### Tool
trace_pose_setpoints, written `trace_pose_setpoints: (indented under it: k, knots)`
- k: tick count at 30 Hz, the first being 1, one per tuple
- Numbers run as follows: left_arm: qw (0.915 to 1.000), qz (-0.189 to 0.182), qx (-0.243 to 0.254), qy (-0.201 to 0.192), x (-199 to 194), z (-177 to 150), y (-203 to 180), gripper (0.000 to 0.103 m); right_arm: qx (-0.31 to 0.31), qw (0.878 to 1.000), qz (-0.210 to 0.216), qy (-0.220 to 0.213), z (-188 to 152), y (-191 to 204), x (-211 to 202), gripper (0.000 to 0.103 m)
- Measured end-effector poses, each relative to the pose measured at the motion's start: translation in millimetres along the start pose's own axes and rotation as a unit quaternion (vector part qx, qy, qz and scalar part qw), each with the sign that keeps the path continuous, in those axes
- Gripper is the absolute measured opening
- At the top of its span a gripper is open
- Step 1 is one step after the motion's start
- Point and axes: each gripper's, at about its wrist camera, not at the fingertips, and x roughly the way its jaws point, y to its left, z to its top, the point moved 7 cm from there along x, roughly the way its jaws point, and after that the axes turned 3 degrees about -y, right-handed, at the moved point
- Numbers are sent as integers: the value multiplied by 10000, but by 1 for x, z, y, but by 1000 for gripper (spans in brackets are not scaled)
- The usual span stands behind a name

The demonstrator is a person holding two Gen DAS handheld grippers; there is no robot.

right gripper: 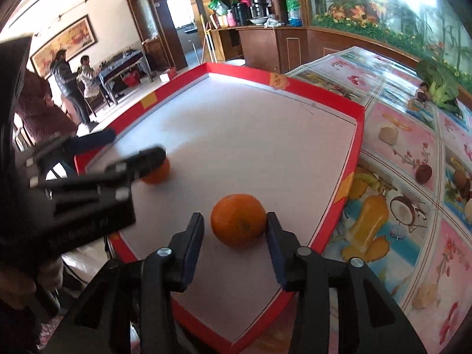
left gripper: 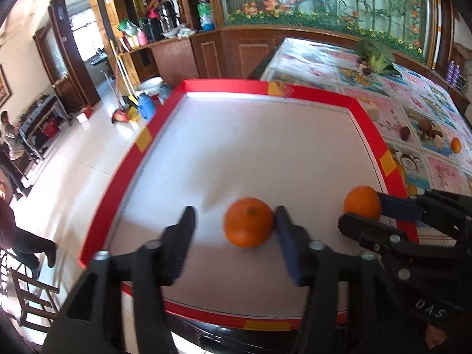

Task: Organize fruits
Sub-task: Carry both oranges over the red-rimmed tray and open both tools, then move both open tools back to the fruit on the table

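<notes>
**Two oranges set down in the red tray, both grippers letting go**

Step in hand: release. Each gripper had an orange between its fingers, resting on the white floor of the red-rimmed tray.

Left gripper: jaws spread. Left orange sat on the tray, touching or nearly touching the right-hand finger, with a clear gap to the other. No pinch.

Right gripper: jaws spread less widely. Right orange lay between them; the right-hand finger looked to be just touching the peel, the left-hand one stood apart. Judged released, not gripped.

The two oranges lay near each other at the tray's near end, apart, neither rolling as far as could be told.

Next move, as a judgement: back both grippers off without nudging the fruit, then reach for what lay loose on the table. A third orange sat on the floral tablecloth beyond the tray's right rim, close to some dark and pale round pieces, kind unclear. Leafy greens lay farther back.

Surface: tray floor smooth and flat, so round fruit could roll if knocked.

Room: wooden cabinets, a glass-fronted display with artificial flowers, tiled floor, people standing at the far left.
</notes>
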Motion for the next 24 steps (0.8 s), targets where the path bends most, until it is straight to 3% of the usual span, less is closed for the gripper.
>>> trace_pose_setpoints:
  k: [2,4,12,16,24]
  knots:
    - [9998,143,-34,-152,-6,5,6,73,-64,9999,69,90,-7,10,-4,69]
    - [9994,240,-77,-252,-11,9,13,76,108,9999,67,72,-10,9,-9,68]
    - [9978,465,-314,-357,-17,17,37,77,925,9920,744,422,-16,7,-17,67]
    - [9976,483,-323,-368,-19,17,40,77,1027,9899,884,413,-15,10,-18,68]
    - [9981,409,-298,-359,-22,18,34,77,1661,9666,1896,468,-10,6,-24,68]
